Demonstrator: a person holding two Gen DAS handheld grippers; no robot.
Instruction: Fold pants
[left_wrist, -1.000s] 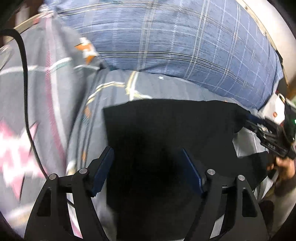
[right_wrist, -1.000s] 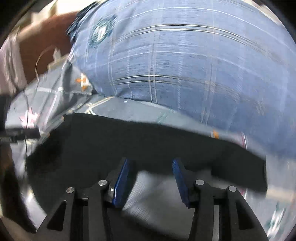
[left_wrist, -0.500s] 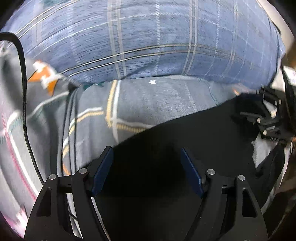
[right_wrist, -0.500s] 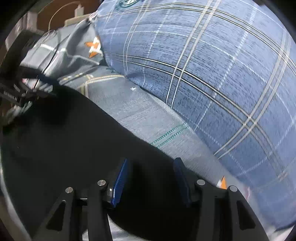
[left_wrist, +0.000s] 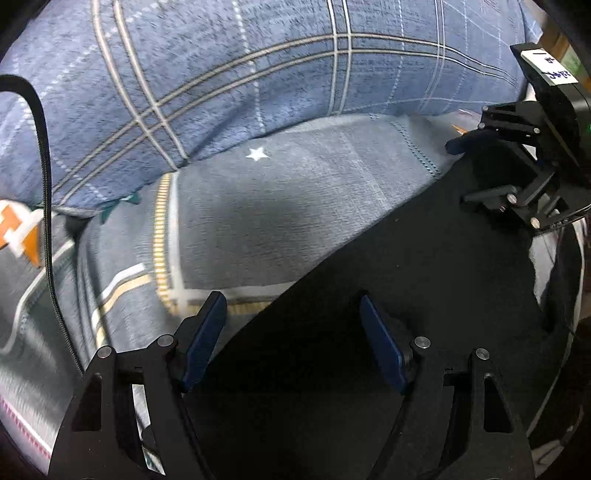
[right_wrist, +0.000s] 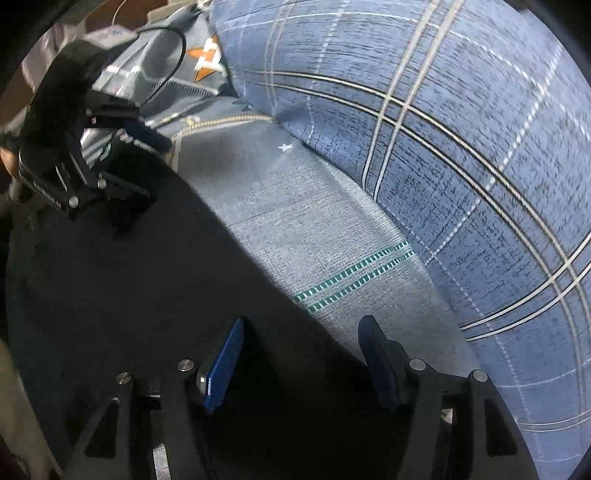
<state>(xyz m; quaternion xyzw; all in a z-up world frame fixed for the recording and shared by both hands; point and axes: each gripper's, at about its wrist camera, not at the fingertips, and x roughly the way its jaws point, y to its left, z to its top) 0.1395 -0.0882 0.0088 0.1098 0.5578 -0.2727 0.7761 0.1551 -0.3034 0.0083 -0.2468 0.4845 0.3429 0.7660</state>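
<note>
Black pants (left_wrist: 369, 314) lie flat on a grey-blue bed sheet (left_wrist: 277, 206); they fill the lower right of the left wrist view and the lower left of the right wrist view (right_wrist: 129, 295). My left gripper (left_wrist: 291, 336) is open, its jaws straddling the pants' far edge near one end. My right gripper (right_wrist: 299, 350) is open over the same edge near the other end. Each gripper shows in the other's view, the right one (left_wrist: 524, 162) at the right and the left one (right_wrist: 74, 155) at the upper left. I cannot tell whether the blue pads touch the cloth.
A large blue plaid pillow (left_wrist: 258, 74) rises just beyond the pants' far edge and also fills the right wrist view (right_wrist: 443, 147). A black cable (left_wrist: 46, 184) runs down the left side. Patterned bedding with orange marks (right_wrist: 207, 59) lies to the left.
Both grippers have moved forward and down toward the pillow, so the pants' far edge now runs between their jaws. Both grippers have stayed open.
</note>
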